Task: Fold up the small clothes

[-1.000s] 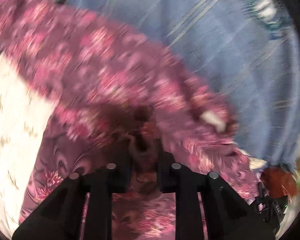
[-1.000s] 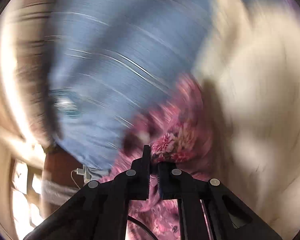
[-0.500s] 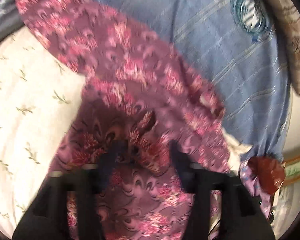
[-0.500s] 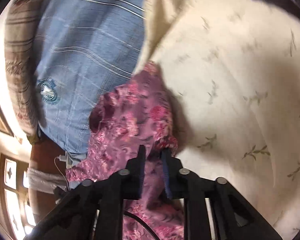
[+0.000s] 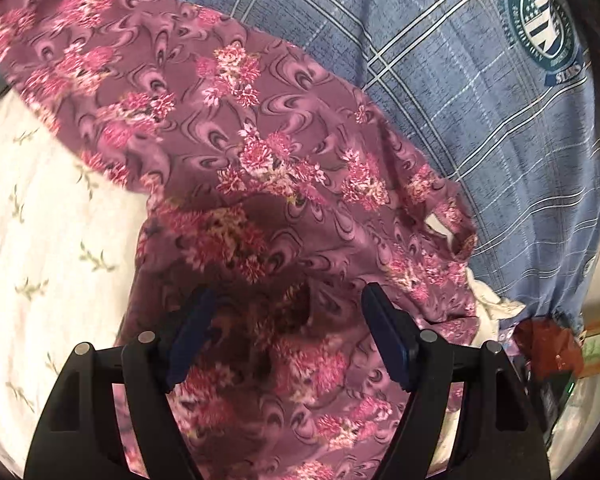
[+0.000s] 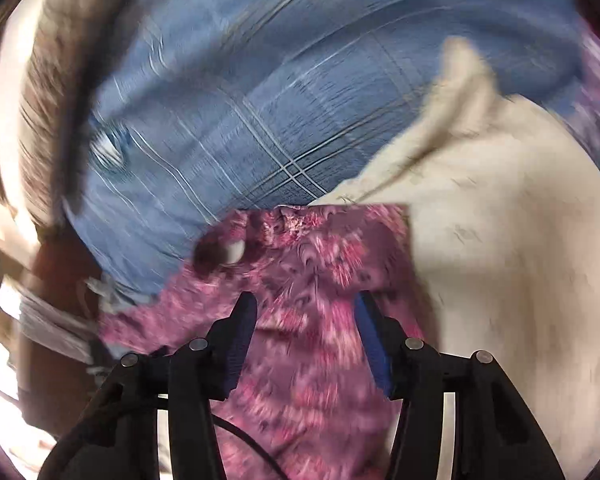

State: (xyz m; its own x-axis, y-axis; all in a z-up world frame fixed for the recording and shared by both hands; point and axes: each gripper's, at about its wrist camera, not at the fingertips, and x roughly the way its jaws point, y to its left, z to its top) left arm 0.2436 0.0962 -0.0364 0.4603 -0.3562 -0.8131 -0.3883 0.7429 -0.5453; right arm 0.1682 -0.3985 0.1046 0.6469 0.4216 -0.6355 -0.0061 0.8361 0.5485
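In the left wrist view we see the garment (image 5: 268,168), a purple cloth with pink flowers, spread from the upper left of the frame down to the bottom centre, where it passes under the left gripper (image 5: 288,320). The jaws of this gripper are opening; they stand wide apart, and the cloth lies below and between them, but the pads do not press on it. The garment rests on a white sheet (image 5: 32,240) with small green sprigs at the left, and its upper right edge overlaps a blue checked pillow (image 5: 480,120) (it carries a round green badge in the upper right corner). In the right wrist view, which is blurred, the garment (image 6: 312,280) fills the lower centre, with a straight folded edge at the middle of the frame. The right gripper (image 6: 306,320) is above it and its jaws are opening too; the cloth shows between them, and no pad grips it. The pillow (image 6: 280,100) occupies the upper centre and the sheet (image 6: 500,260) the right side.
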